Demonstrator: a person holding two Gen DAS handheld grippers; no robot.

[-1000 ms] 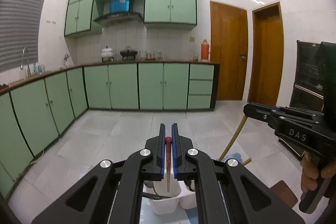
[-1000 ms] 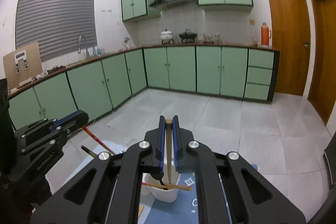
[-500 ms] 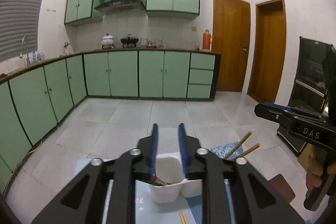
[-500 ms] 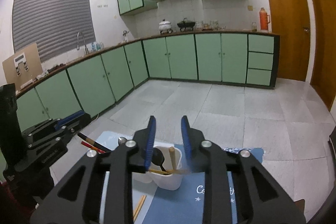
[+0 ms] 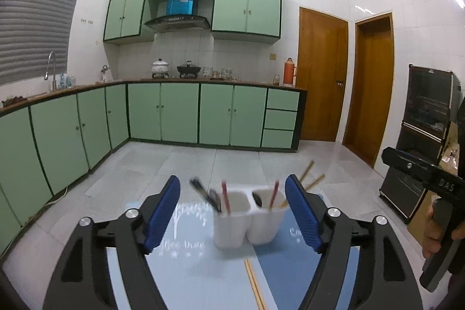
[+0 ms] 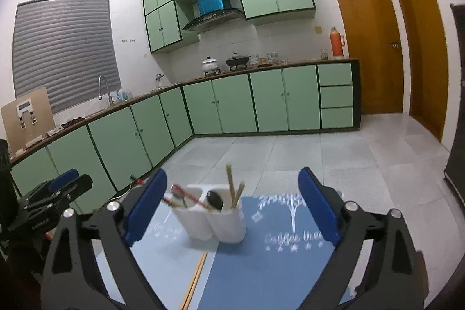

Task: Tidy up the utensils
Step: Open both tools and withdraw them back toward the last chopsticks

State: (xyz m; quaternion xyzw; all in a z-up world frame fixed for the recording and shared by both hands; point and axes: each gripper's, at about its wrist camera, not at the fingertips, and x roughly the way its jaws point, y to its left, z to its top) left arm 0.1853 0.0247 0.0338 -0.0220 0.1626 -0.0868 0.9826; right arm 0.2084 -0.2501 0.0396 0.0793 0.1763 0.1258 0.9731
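Both the left gripper [image 5: 232,211] and right gripper [image 6: 232,205] gape empty, most utensils standing in the white two-compartment plastic holder [image 6: 215,222] ahead between their jaws, while a pale wooden chopstick pair [image 6: 194,278] below them looks left to collect.

Both wrist cameras sit low and close, looking forward between their spread fingers toward the green kitchen cabinets [image 5: 180,115]. Both views share the white utensil holder [image 5: 247,215] [image 6: 213,218] on the blue mat [image 6: 270,260]; the right view faces further left.
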